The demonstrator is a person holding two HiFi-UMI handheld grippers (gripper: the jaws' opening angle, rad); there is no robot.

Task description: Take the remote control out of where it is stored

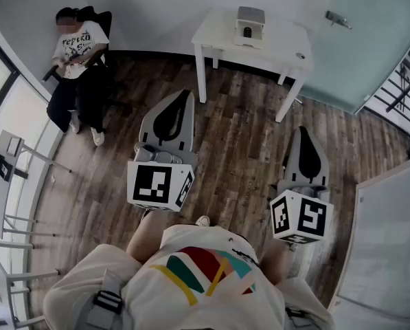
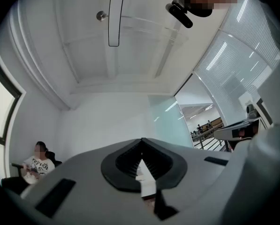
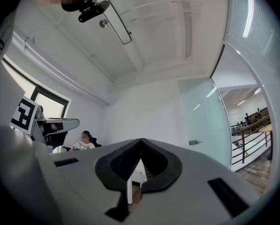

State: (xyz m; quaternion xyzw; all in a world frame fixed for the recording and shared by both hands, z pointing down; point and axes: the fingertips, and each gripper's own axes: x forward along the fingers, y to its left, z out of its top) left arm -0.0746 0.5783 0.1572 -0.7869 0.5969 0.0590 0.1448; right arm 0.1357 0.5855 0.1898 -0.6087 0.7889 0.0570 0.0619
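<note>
No remote control shows in any view. A small grey-and-white box [image 1: 249, 26] stands on a white table [image 1: 273, 47] across the wooden floor, well ahead of both grippers. My left gripper [image 1: 185, 93] is held out in front of me, its jaws closed tip to tip with nothing between them. My right gripper [image 1: 303, 130] is held the same way, a little nearer to me, also shut and empty. In the left gripper view the left gripper [image 2: 141, 140] points slightly upward at the far wall. The right gripper [image 3: 140, 140] does likewise in the right gripper view.
A person [image 1: 77, 53] sits on a chair at the far left wall. A frosted glass door with a handle [image 1: 338, 20] is behind the table. A railing [image 1: 404, 88] and a white panel [image 1: 390, 253] are on the right, metal stands [image 1: 12, 184] on the left.
</note>
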